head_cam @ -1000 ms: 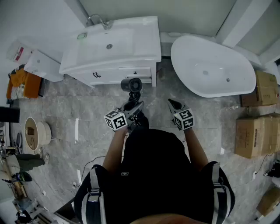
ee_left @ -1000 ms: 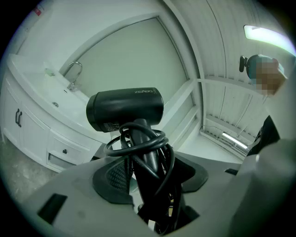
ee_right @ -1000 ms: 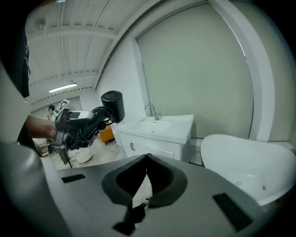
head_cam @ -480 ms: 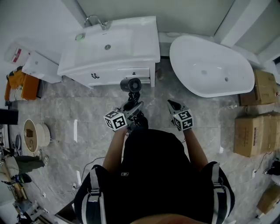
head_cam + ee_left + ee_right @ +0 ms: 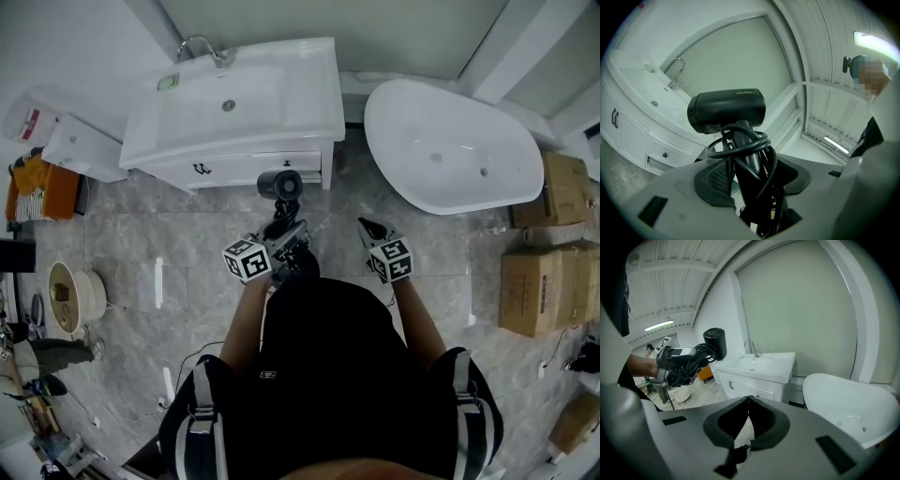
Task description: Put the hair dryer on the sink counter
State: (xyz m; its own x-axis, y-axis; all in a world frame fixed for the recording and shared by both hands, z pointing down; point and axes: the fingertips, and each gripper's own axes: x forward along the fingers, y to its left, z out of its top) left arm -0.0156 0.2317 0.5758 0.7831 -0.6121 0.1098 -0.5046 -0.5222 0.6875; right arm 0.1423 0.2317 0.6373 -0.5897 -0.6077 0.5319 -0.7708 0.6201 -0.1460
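Left gripper view: dryer [image 5: 726, 110] in claw [image 5: 751, 174]

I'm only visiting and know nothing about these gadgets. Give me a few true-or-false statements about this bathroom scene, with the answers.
1. The left gripper grips the hair dryer by its handle. True.
2. The hair dryer lies on the sink counter. False: it is held in the air in front of it.
3. The right gripper is shut and empty. True.
4. In the head view, the bathtub stands left of the sink counter. False: right.
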